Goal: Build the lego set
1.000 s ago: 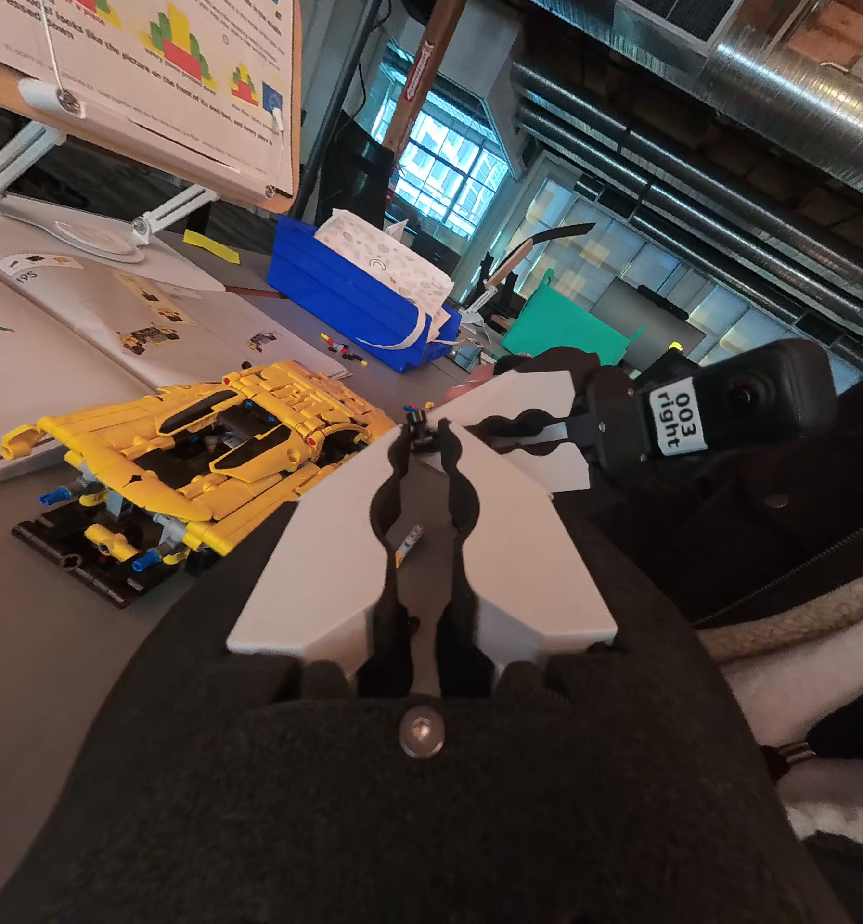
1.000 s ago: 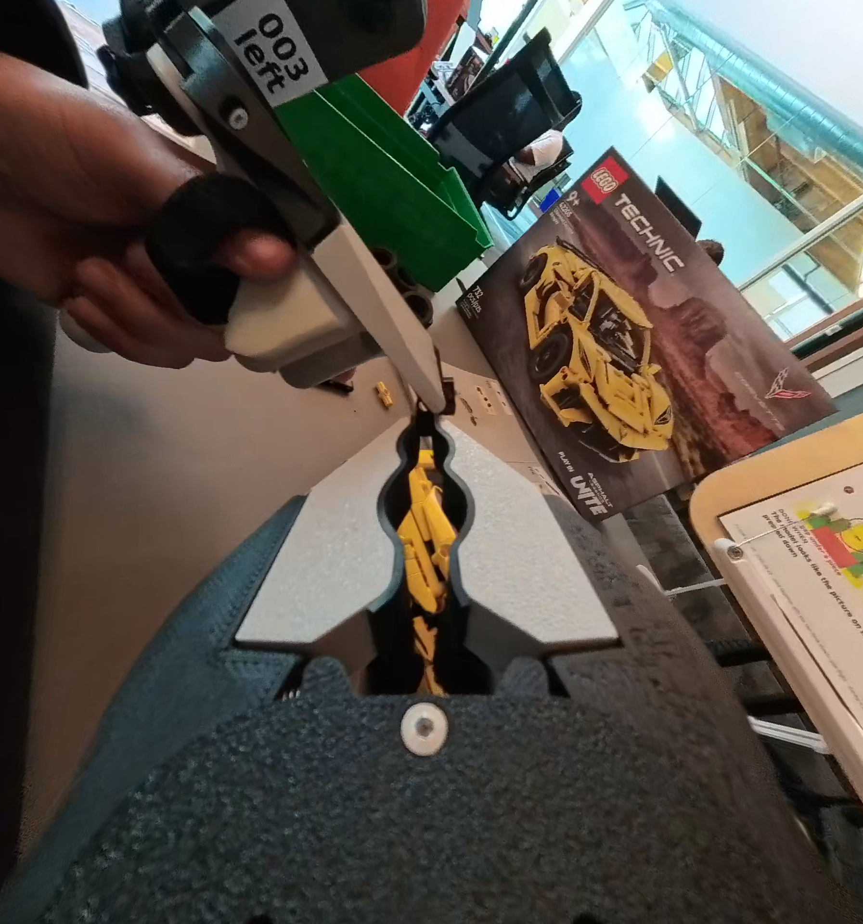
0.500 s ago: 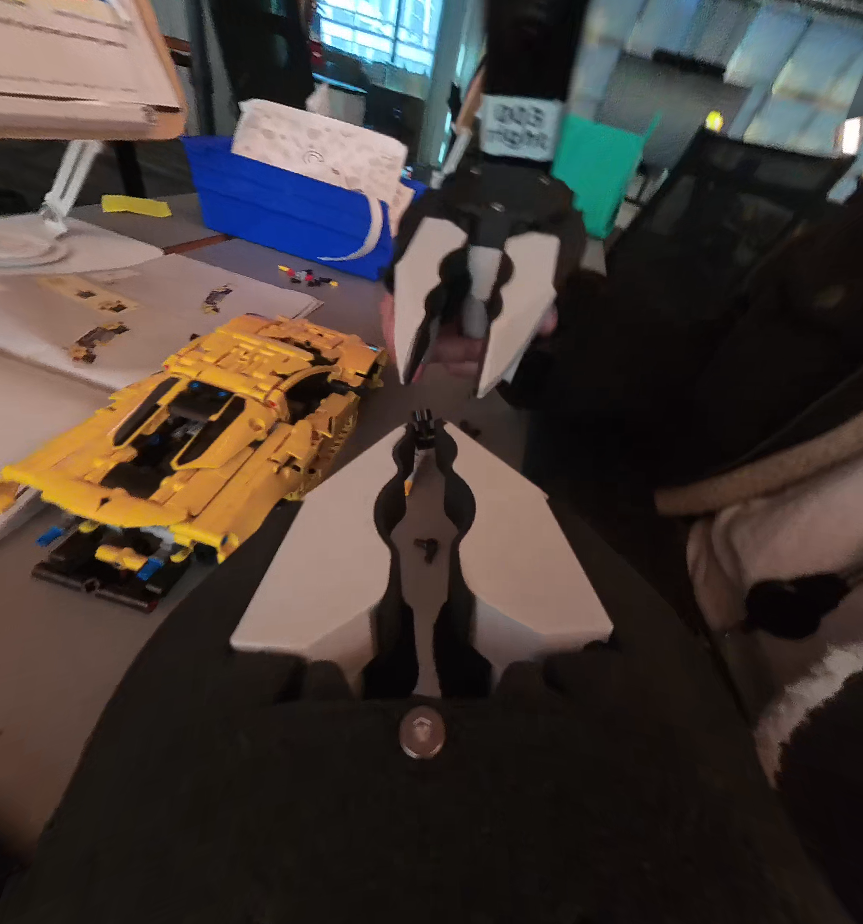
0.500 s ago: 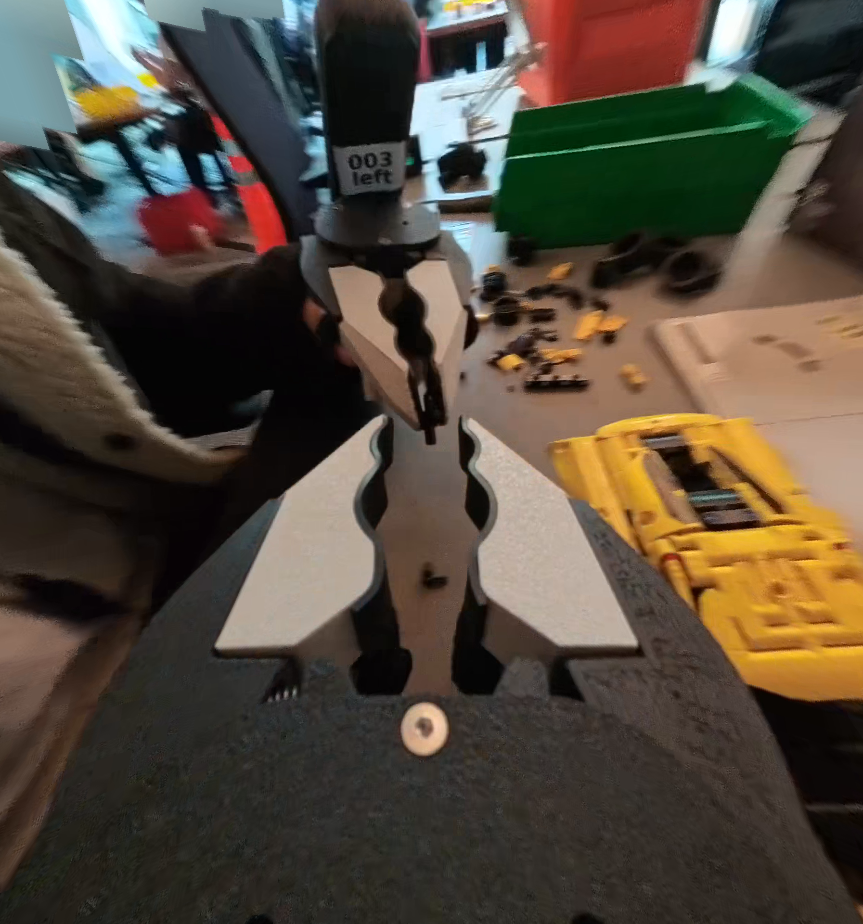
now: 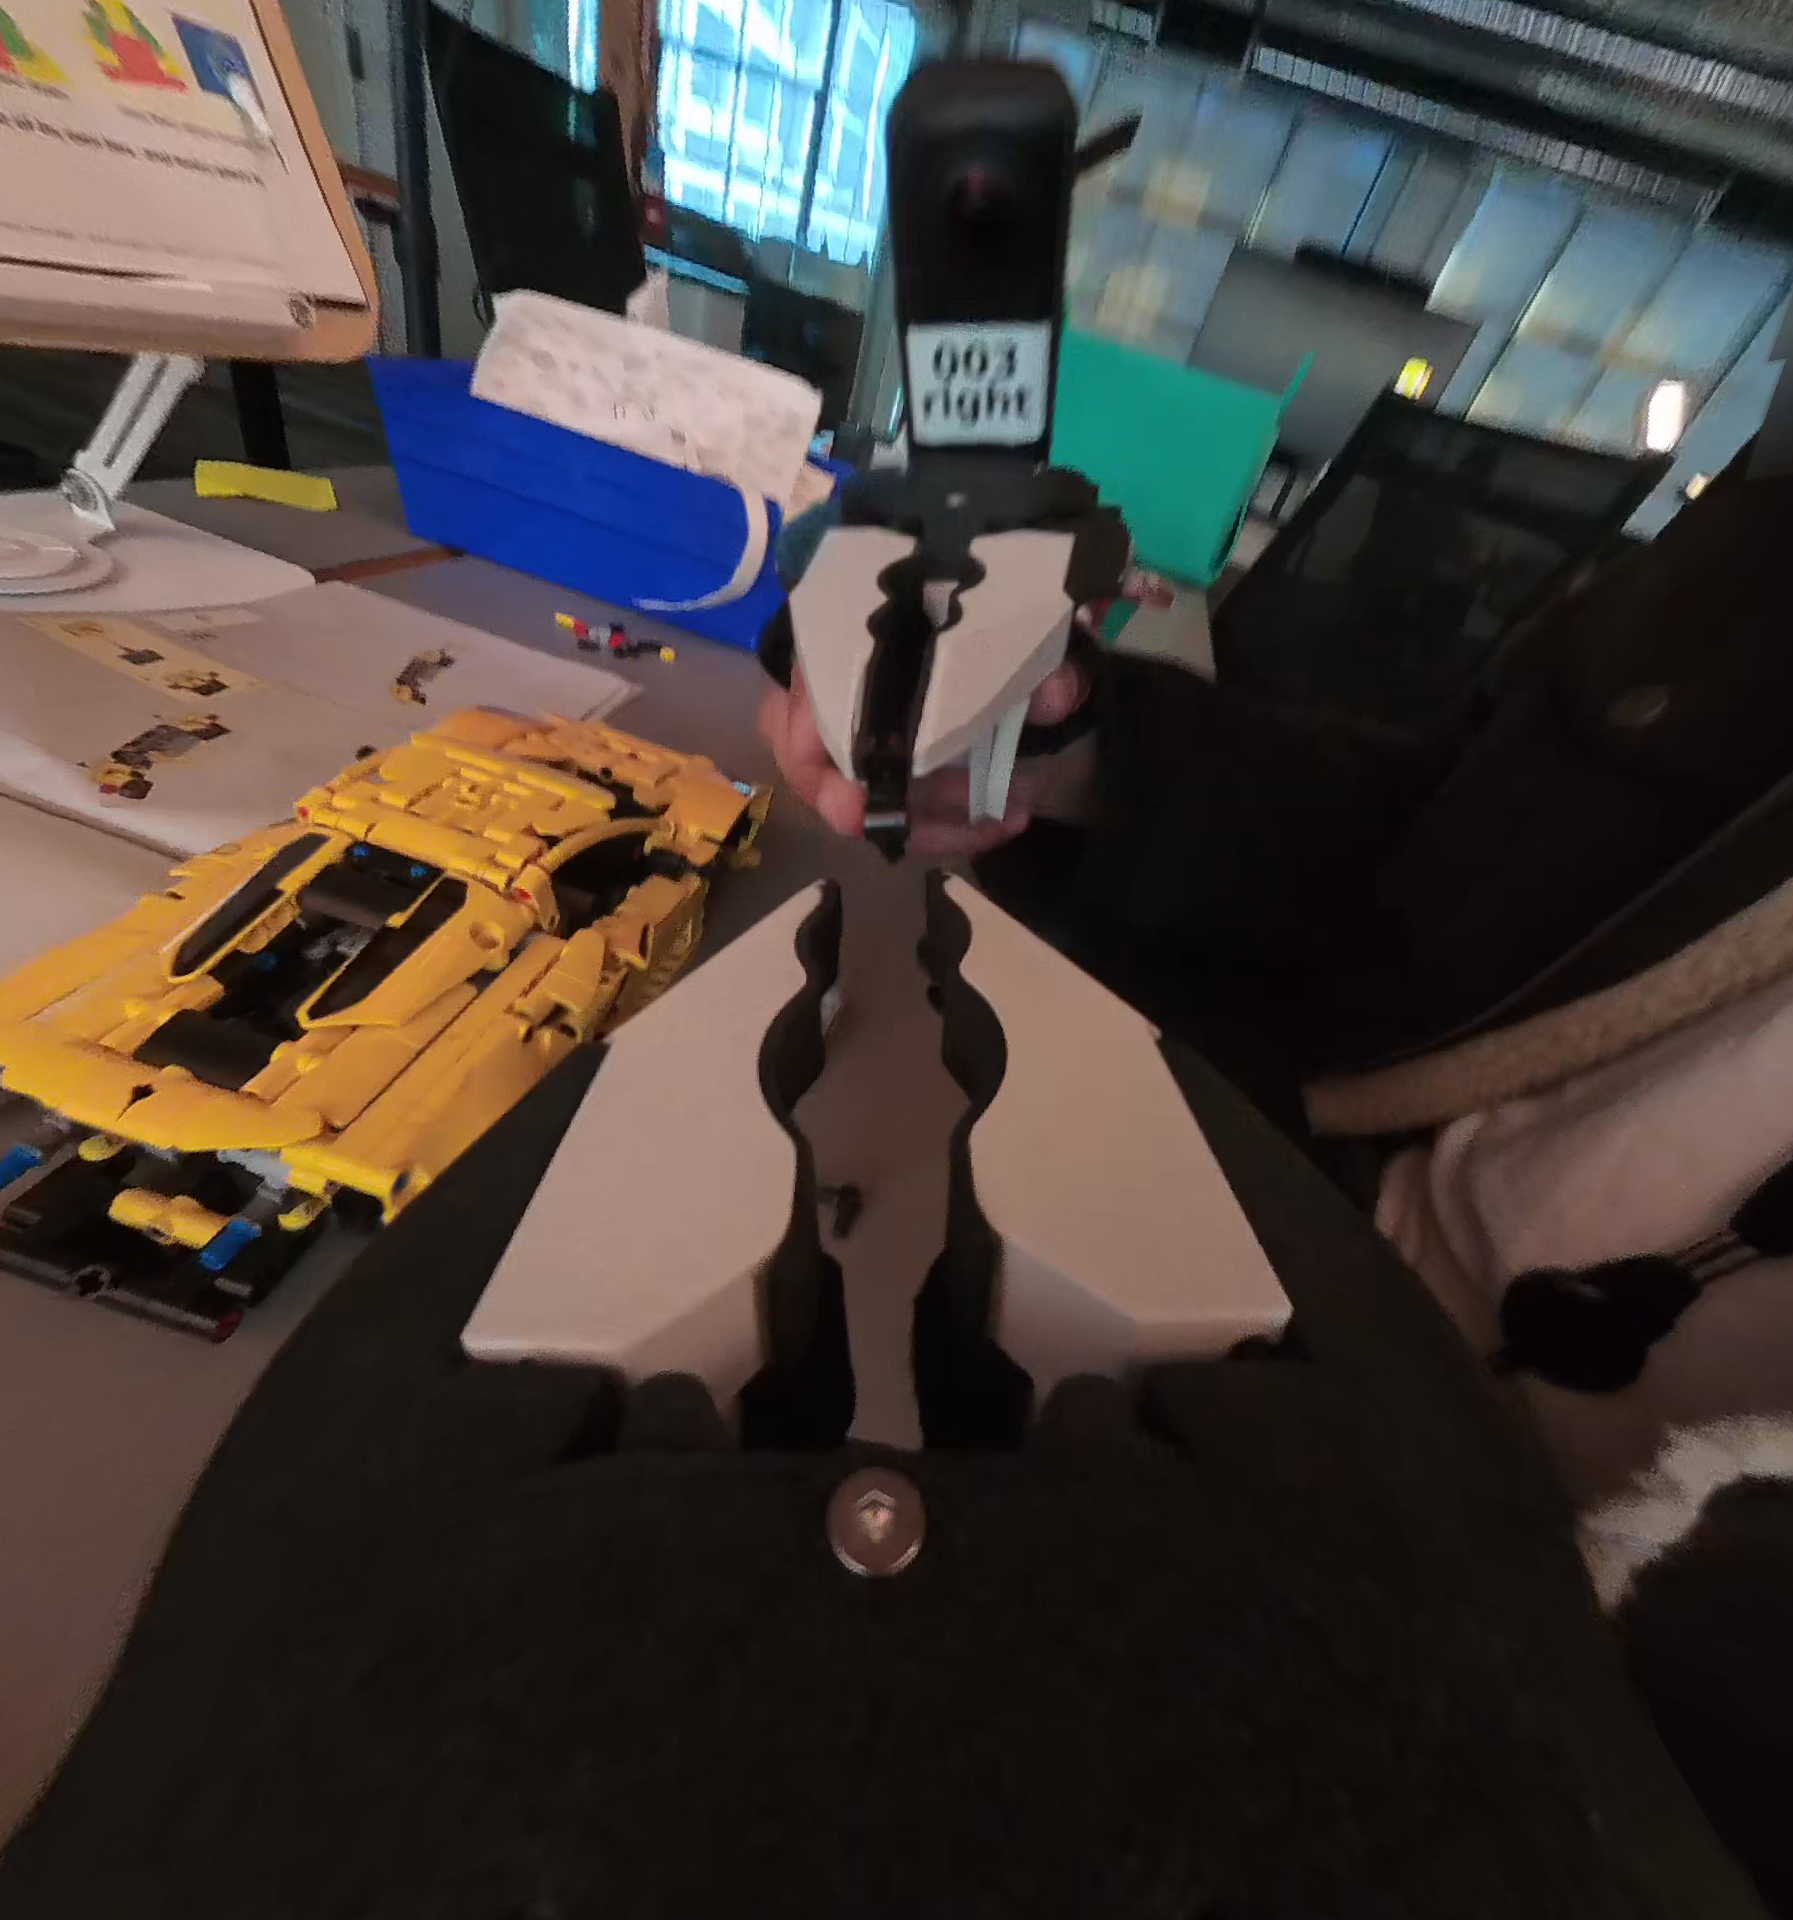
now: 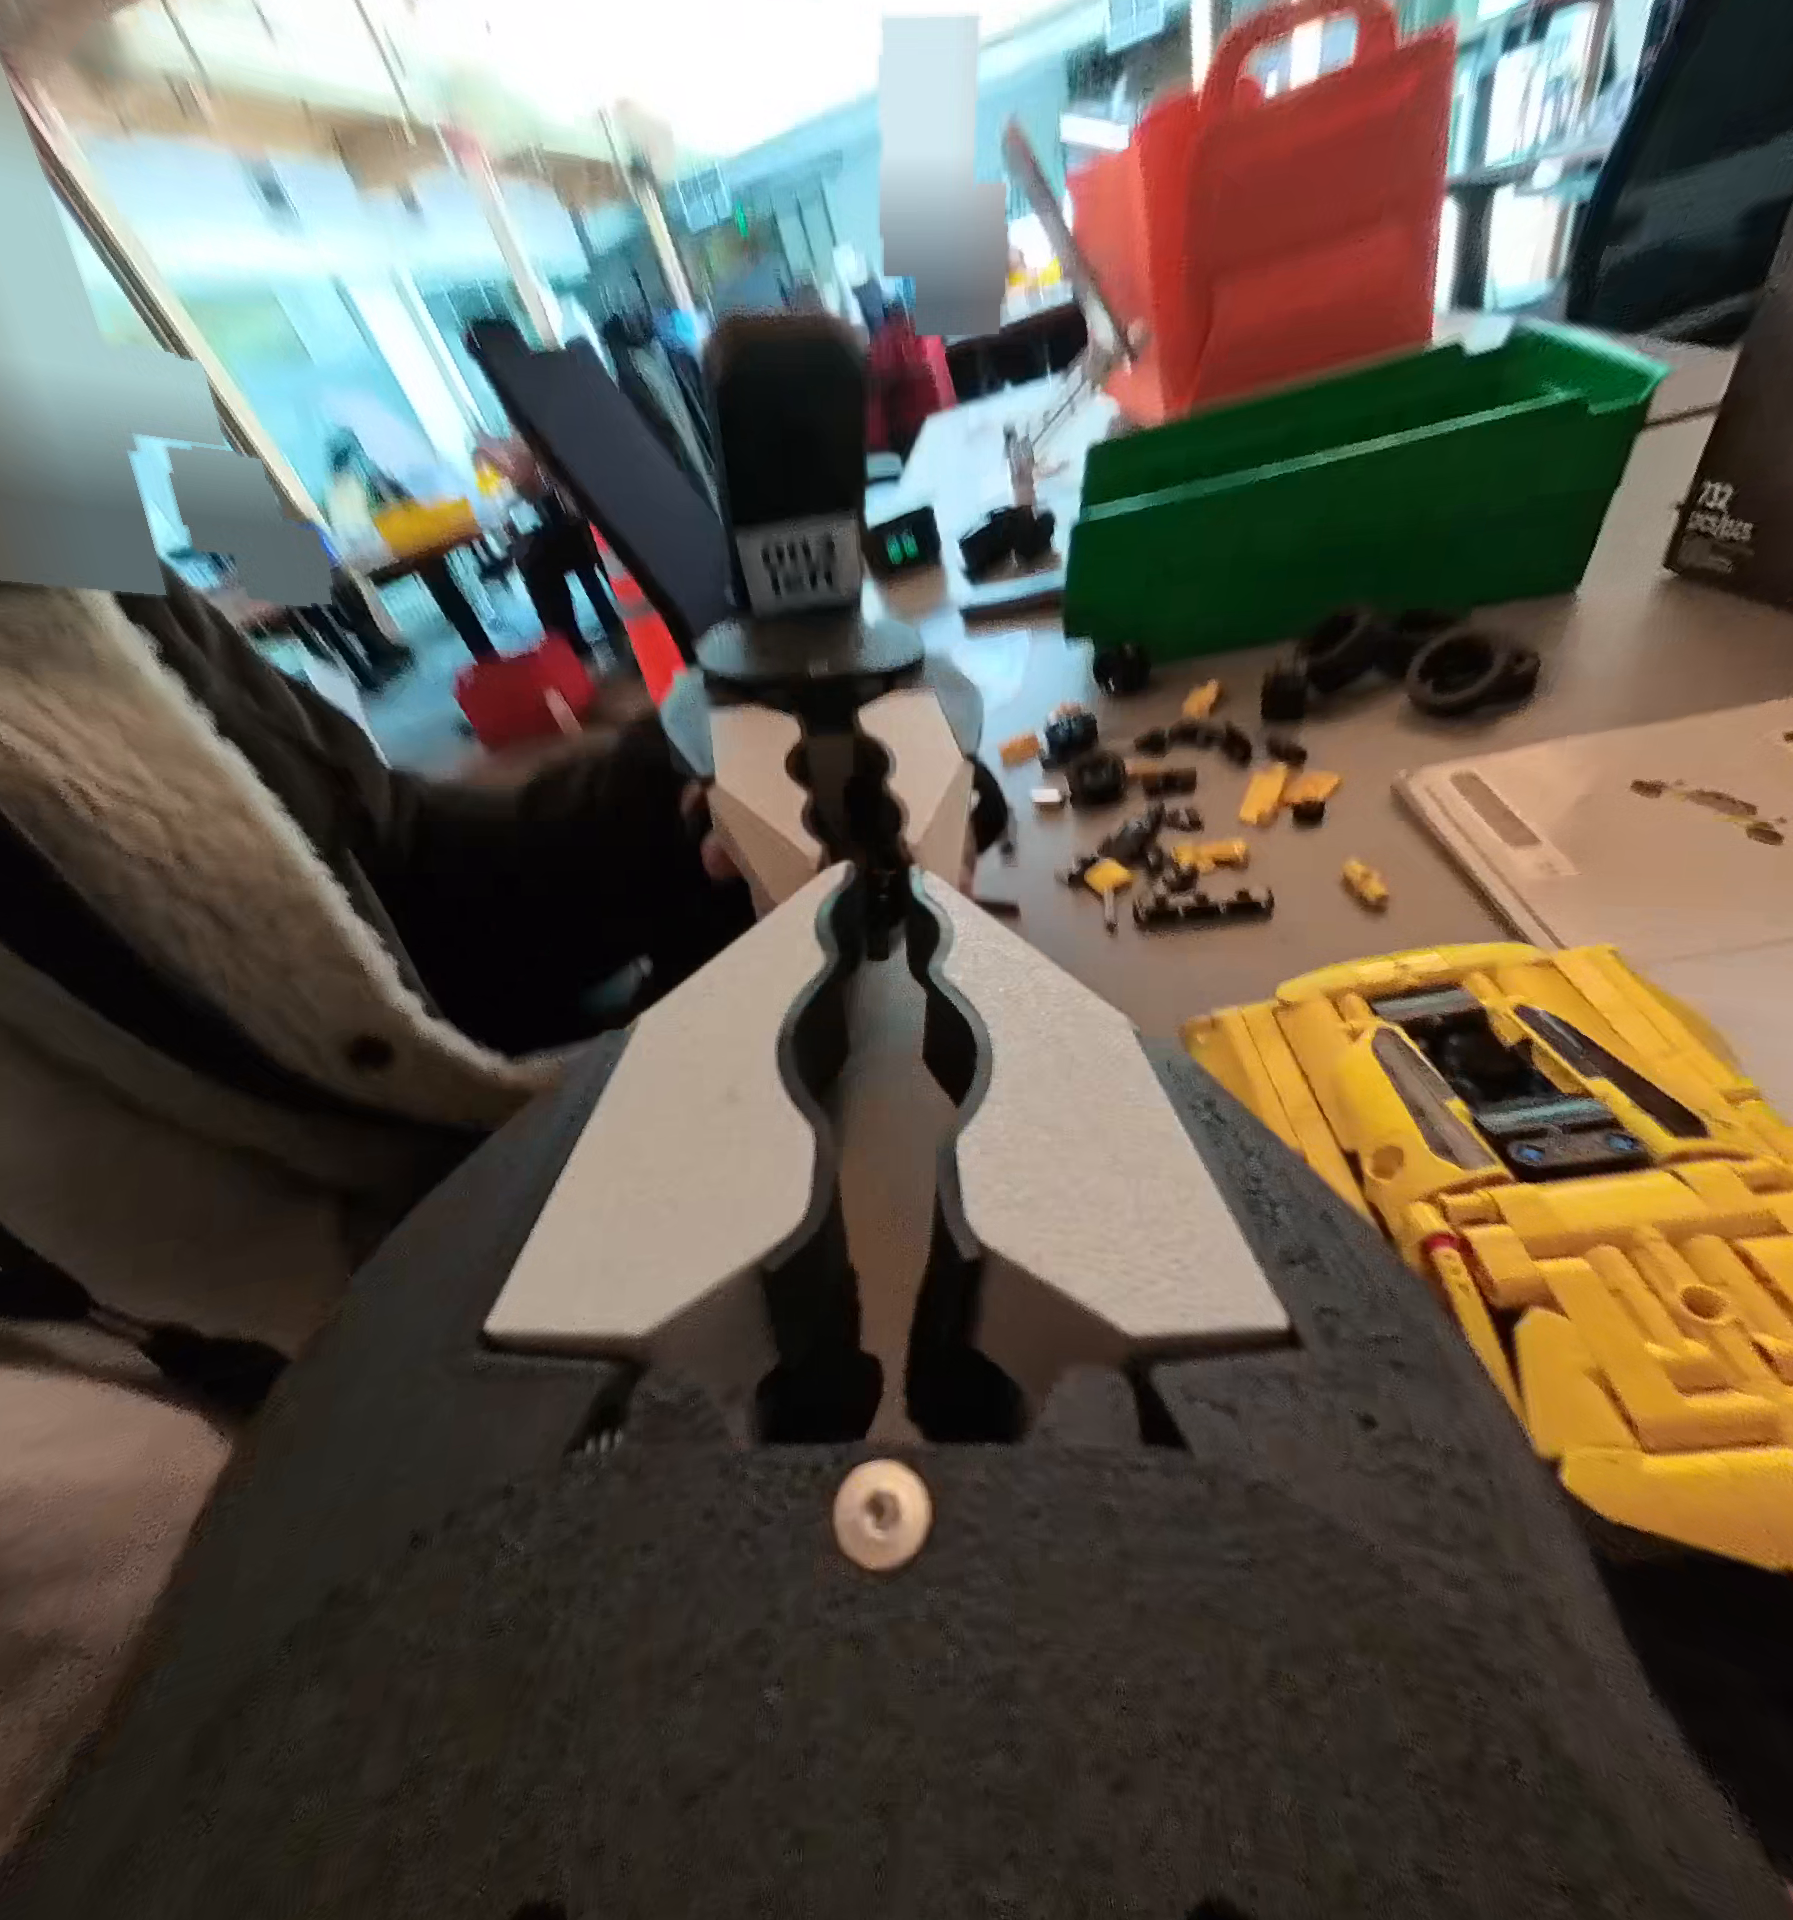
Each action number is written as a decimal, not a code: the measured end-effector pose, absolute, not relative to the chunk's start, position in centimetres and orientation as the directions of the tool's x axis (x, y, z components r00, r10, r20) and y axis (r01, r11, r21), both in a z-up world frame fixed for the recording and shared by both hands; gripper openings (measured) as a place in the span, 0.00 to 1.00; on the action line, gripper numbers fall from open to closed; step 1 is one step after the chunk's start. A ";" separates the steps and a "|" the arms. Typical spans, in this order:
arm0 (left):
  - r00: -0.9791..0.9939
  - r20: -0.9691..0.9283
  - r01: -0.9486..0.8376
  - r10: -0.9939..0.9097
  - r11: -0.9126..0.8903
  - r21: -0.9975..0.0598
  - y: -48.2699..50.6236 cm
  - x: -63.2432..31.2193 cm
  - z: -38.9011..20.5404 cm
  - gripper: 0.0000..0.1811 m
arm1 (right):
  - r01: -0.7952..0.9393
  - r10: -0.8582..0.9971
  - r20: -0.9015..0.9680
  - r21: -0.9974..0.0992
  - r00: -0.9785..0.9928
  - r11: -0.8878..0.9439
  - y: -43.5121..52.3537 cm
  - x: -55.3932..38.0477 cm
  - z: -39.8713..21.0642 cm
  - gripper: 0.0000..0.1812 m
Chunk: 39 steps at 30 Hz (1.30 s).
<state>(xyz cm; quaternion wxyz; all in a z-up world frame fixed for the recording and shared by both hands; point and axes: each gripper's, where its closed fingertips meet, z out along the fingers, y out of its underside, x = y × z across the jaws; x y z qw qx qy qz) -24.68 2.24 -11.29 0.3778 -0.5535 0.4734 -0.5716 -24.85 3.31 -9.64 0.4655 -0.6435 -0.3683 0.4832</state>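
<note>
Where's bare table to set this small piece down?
Bare table lies between the loose pieces and the yellow car, close to the right gripper holding the small black piece. In the left wrist view, another clear patch borders the car's near end. Crowded: around the green bin and tyres.

Both views are pretty smeared with motion blur, worst in the far background. The left wrist view is dim, lit mainly by far windows (image 5: 757, 125). The right wrist view is far brighter, blown out top left. Fisheye bends the edges, and the yellow car (image 6: 1557, 1226) goes soft at the right.
</note>
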 end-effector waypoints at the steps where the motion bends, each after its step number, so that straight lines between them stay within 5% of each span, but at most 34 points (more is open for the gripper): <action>1: -0.109 0.294 -0.060 -0.950 -0.289 -0.955 2.3 -24.6 -10.8 0.09 | -0.019 0.919 -0.310 -0.949 0.242 -0.315 3.3 -24.9 -9.2 0.03; 17: -0.063 0.276 0.038 -0.959 -0.279 -0.960 3.1 -24.6 -9.9 0.03 | -0.106 0.898 -0.381 -0.925 0.222 -0.366 3.9 -25.1 -9.1 0.03; 21: 0.124 0.048 0.075 -0.991 -0.039 -0.996 4.4 -24.1 -10.2 0.25 | -0.197 0.855 -0.396 -0.917 0.334 -0.348 5.9 -24.2 -8.8 0.03; 26: 0.392 -0.039 -0.059 -0.919 0.018 -0.998 5.7 -22.8 -11.8 0.22 | -0.196 0.803 -0.339 -0.940 0.491 -0.278 7.2 -24.2 -9.1 0.03; 32: 0.482 -0.072 -0.107 -0.873 0.023 -0.994 6.5 -22.6 -12.3 0.00 | -0.116 0.795 -0.231 -0.973 0.561 -0.201 6.9 -25.3 -9.7 0.03; 35: 0.534 -0.043 -0.106 -0.844 -0.016 -0.994 7.5 -23.2 -12.7 0.00 | -0.122 0.783 -0.235 -0.972 0.576 -0.202 7.2 -25.1 -9.9 0.03; 39: 0.568 0.042 -0.066 -0.822 -0.097 -0.993 8.2 -23.8 -12.9 0.12 | -0.145 0.781 -0.259 -0.966 0.568 -0.215 7.2 -25.1 -9.9 0.03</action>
